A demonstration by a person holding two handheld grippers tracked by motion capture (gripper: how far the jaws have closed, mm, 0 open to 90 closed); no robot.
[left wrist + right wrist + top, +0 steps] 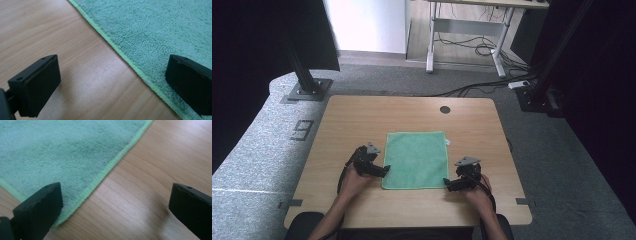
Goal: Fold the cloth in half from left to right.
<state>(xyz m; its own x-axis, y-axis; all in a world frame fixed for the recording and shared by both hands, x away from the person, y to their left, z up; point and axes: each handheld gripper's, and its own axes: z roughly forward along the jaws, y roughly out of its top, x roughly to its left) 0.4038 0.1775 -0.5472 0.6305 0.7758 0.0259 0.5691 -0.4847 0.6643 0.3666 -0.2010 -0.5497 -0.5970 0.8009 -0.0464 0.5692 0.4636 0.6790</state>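
Green terry cloth, one microfibre towel, lies flat and square in the middle of the wooden desk, nearer the person's edge. From the high view, two forearms come in from below. The left hand-held gripper sits at the towel's near-left corner, and the right hand-held gripper at its near-right corner. A dark round grommet marks the desk's far side, well apart from the cloth, and a small white tag pokes out at the far-right corner.

Over to the left gripper view: the left hand-held gripper has its jaws spread wide, one over bare wood, the other over the towel, with the stitched hem running between them. Nothing is pinched yet.

Now the right gripper view, a mirror of it: the right hand-held gripper is also gaping, with one jaw over the towel at its corner and the other over bare desk.

Here is the risk, as I judge it. The cloth lies dead flat, so a jaw closing from above may slide over the hem and catch only air. It may also shove the edge inward and bunch it. If one side bites before the other, the towel will likely skew.

The count: one towel, two grippers, four jaws, one desk.
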